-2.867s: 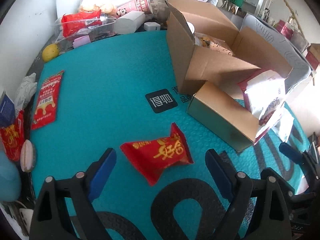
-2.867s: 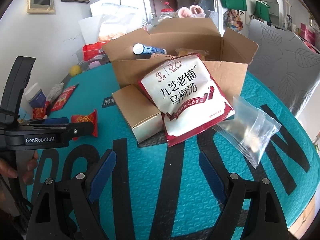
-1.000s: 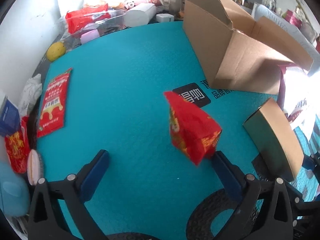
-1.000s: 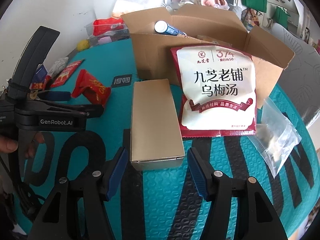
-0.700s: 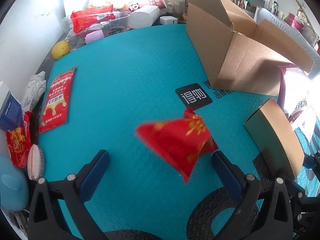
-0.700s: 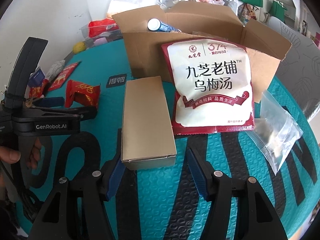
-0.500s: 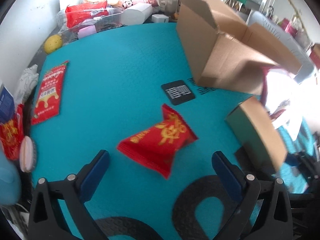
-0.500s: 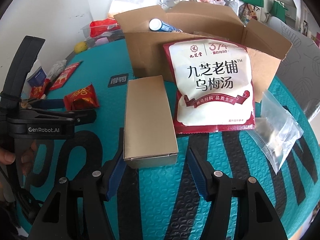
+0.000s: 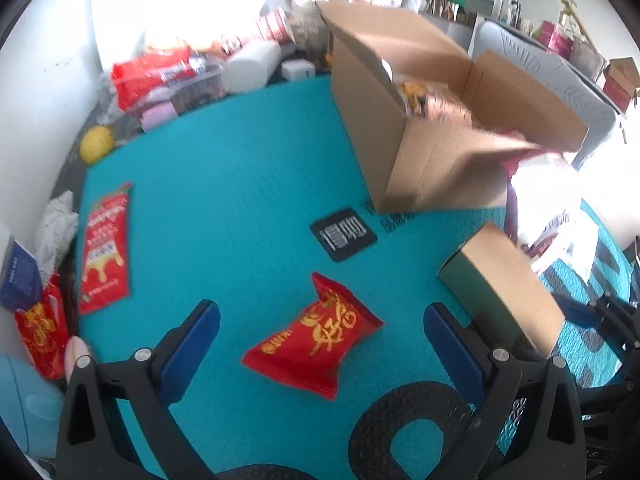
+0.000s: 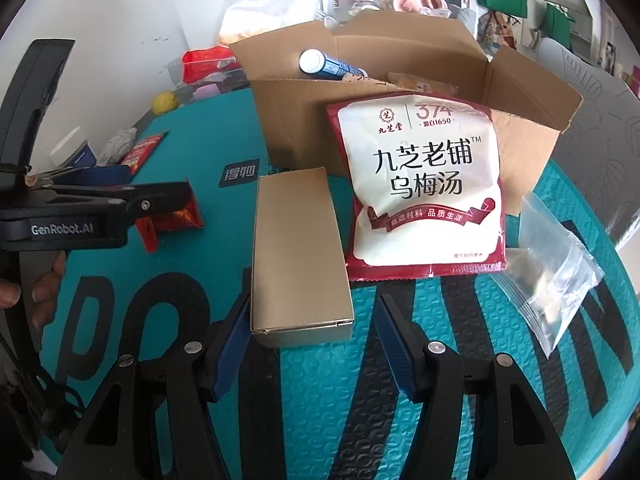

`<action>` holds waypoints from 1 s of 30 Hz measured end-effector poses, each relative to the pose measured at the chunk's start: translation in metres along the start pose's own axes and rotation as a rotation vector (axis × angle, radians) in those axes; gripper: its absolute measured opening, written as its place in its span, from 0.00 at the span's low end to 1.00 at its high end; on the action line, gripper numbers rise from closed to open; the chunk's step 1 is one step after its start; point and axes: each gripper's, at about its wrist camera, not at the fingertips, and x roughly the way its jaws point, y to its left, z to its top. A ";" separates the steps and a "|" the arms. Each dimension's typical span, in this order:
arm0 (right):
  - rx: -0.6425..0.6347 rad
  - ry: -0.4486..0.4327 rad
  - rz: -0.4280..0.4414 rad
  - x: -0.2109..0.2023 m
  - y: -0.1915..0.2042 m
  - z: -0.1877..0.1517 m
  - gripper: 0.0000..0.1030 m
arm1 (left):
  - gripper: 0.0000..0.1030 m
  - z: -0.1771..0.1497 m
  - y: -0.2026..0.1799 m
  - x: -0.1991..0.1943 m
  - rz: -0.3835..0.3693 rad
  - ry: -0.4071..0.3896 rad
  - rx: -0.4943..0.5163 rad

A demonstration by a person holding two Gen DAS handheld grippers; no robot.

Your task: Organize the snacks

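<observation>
A red snack packet (image 9: 312, 340) with gold lettering lies flat on the teal mat (image 9: 240, 184). My left gripper (image 9: 320, 344) stands open around it, and neither blue pad touches it. In the right wrist view a gold carton (image 10: 300, 248) lies lengthwise, its near end between the fingers of my right gripper (image 10: 314, 300). The left pad rests against the carton's edge, while a gap shows at the right pad. The left gripper (image 10: 160, 186) hides part of the red packet (image 10: 176, 216) there.
An open cardboard box (image 10: 304, 120) stands behind, with a blue tube (image 10: 324, 64) inside. A white-and-red bag (image 10: 424, 184) leans on its front, with a clear zip bag (image 10: 556, 268) to its right. A flat red sachet (image 9: 106, 248) and a lemon (image 9: 96, 144) lie left.
A second ago the red packet stood on edge against the left gripper's right finger. It has tumbled down and now lies flat between the open jaws. The carton and right gripper barely shifted.
</observation>
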 end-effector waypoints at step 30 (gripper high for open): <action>-0.047 0.011 0.003 -0.005 0.002 0.001 0.43 | 0.43 -0.025 -0.016 -0.017 -0.125 0.033 0.024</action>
